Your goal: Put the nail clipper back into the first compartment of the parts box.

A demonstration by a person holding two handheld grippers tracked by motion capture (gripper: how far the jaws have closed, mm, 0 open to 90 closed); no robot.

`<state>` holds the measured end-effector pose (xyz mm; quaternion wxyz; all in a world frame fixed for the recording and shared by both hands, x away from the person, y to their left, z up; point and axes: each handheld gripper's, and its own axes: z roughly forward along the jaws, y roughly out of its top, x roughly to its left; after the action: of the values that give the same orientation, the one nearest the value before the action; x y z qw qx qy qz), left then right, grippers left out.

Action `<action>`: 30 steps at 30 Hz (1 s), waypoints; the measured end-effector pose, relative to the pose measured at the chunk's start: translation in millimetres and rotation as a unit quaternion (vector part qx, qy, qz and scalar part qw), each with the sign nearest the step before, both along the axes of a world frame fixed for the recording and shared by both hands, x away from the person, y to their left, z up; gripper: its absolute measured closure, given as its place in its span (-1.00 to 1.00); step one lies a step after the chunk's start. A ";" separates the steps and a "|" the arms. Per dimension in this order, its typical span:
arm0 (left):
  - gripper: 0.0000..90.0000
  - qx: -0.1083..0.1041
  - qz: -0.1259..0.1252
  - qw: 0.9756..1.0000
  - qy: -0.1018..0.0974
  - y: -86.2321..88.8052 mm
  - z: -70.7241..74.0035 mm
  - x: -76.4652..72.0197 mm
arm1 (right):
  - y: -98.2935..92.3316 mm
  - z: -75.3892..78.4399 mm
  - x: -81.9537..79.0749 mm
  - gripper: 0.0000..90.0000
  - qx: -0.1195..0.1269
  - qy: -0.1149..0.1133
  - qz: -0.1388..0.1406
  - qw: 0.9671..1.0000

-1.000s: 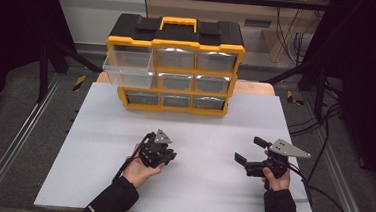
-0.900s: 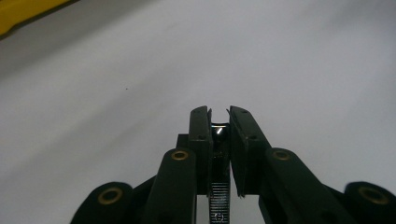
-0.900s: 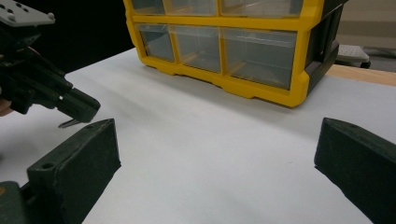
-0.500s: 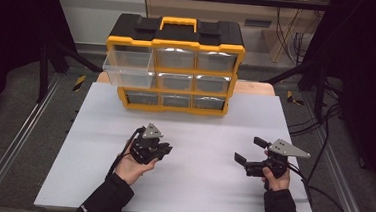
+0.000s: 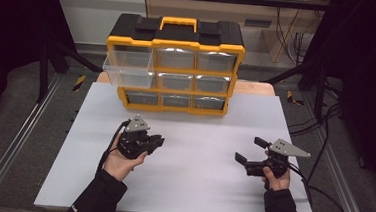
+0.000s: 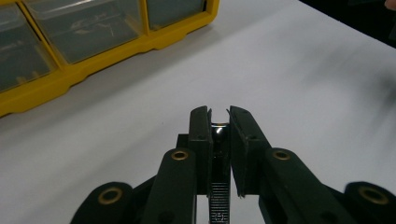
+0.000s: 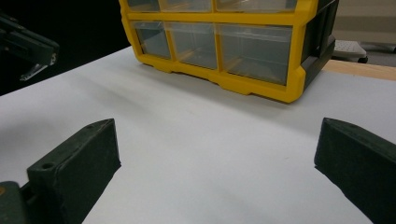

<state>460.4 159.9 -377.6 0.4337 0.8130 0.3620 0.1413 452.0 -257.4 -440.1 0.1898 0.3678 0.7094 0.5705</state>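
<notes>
A yellow and black drawer organizer (image 5: 175, 45) stands at the back of the white table (image 5: 195, 186). Its top-left clear drawer (image 5: 128, 68) is pulled out and looks empty. My left gripper (image 5: 157, 140) is held left of centre, jaws pointing right. In the left gripper view that gripper (image 6: 218, 113) is nearly shut on a small shiny metal piece (image 6: 218, 131) just above the table. My right gripper (image 5: 250, 150) hovers at the right, wide open with nothing in it. The right gripper view shows this gripper (image 7: 217, 140) facing the organizer's bottom drawers (image 7: 210, 44).
The other drawers of the organizer (image 6: 88, 28) are shut. Metal frame rails (image 5: 18, 139) run along both sides of the table, and cables (image 5: 320, 120) trail on the floor at the right. A wooden edge (image 5: 255, 88) shows behind the white sheet.
My left gripper has shifted to the left over the table, its jaws still close together. The right gripper has stayed in place and open.
</notes>
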 end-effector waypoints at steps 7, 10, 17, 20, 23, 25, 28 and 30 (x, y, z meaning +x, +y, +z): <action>0.75 -0.015 0.007 1.000 -0.013 12.0 13.9 -4.9 | 0.5 -0.4 0.2 -0.99 0.000 0.000 0.000 1.000; 0.75 -0.019 0.010 1.000 -0.018 16.4 19.0 -6.9 | 0.9 -0.7 0.3 -0.99 -0.001 0.002 0.000 1.000; 0.75 -0.031 0.018 0.999 -0.027 27.5 30.5 -10.4 | 1.0 -0.9 0.5 -0.99 -0.002 0.002 0.000 1.000; 0.75 -0.035 0.022 0.999 -0.032 32.0 35.2 -12.3 | 1.2 -0.9 0.5 -0.99 -0.002 0.003 0.000 1.000; 0.75 -0.037 0.027 0.998 -0.036 36.2 39.9 -14.0 | 1.4 -1.1 0.8 -0.99 -0.002 0.003 0.000 1.000; 0.75 -0.041 0.030 0.998 -0.039 38.8 43.1 -15.1 | 1.6 -1.4 1.0 -0.99 -0.004 0.004 0.000 1.000; 0.75 -0.046 0.033 0.997 -0.043 43.1 48.6 -16.6 | 1.9 -1.7 1.1 -0.99 -0.004 0.003 0.000 1.000; 0.75 -0.050 0.035 0.997 -0.047 45.4 51.9 -17.7 | 1.9 -1.7 1.0 -0.99 -0.004 0.004 0.000 1.000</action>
<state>442.7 205.3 -325.7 0.4852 0.7697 0.3758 0.1757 453.0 -255.5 -441.8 0.1885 0.3693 0.7124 0.5662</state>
